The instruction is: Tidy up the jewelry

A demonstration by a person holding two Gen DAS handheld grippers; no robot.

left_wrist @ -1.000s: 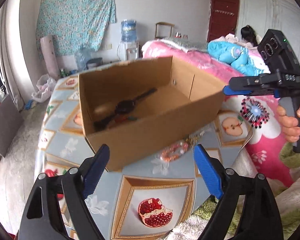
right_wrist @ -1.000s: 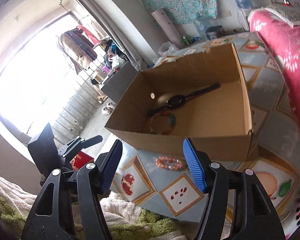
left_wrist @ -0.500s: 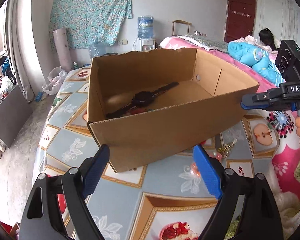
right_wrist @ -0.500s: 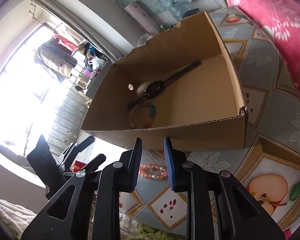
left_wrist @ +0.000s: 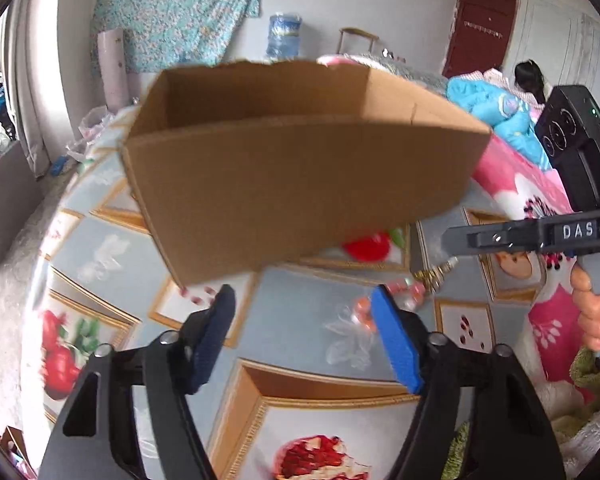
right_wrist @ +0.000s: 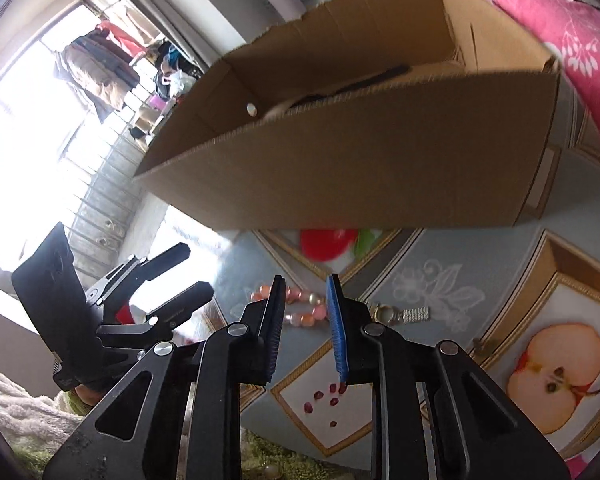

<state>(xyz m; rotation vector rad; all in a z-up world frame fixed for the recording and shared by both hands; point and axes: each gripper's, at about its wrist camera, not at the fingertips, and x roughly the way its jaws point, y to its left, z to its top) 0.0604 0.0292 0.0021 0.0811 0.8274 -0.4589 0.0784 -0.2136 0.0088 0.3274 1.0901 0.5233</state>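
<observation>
A jewelry tidy-up stands partly done around the open cardboard box (right_wrist: 380, 152) on the fruit-patterned surface (left_wrist: 292, 320): inside the box a dark watch (right_wrist: 364, 82) already lies on the floor, though what else is in there cannot be made out from here. In front of the box, on the surface and not yet put away, lie a pink bead bracelet (right_wrist: 300, 312) and, just beside it toward the bed side, a small gold-and-silver piece (right_wrist: 400, 313). The right gripper (right_wrist: 304, 320) points down at the bracelet, its jaws narrowed and closing with beads seen between them, not yet pinched. The left gripper (left_wrist: 304, 336), in front of the box too, holds nothing, its jaws part-open and closing.
</observation>
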